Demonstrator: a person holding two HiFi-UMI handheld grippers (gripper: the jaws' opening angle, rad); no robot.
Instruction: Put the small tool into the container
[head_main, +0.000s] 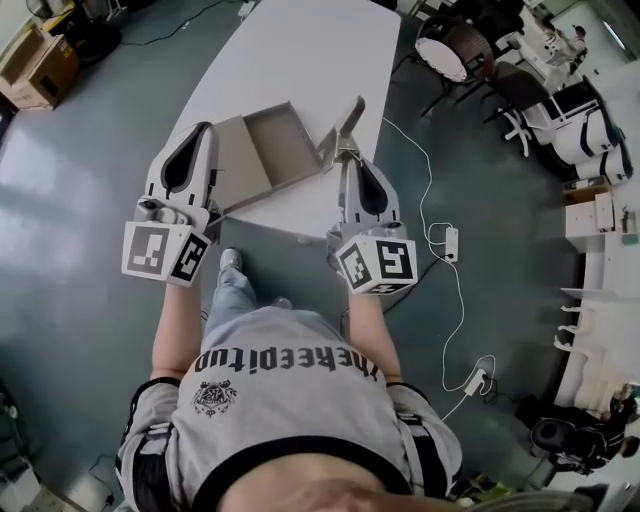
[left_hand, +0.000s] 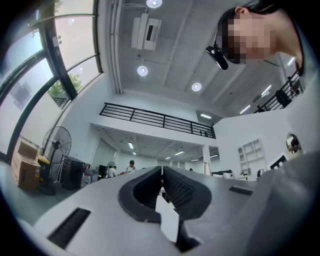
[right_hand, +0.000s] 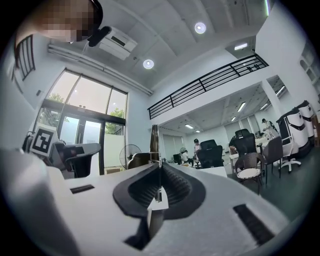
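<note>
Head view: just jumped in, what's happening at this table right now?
A person at the white table holds a gripper in each hand. The right gripper is shut on a thin metal tool at the right edge of the open brown container, not yet inside. The left gripper is shut and empty at the container's left side.

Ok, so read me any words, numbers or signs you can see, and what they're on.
"thekeepitup", apparently, upside down, on the person's grey shirt.
Emblem beneath it: too small to read.
Left marker cube and right marker cube: square patterns, no letters.
</note>
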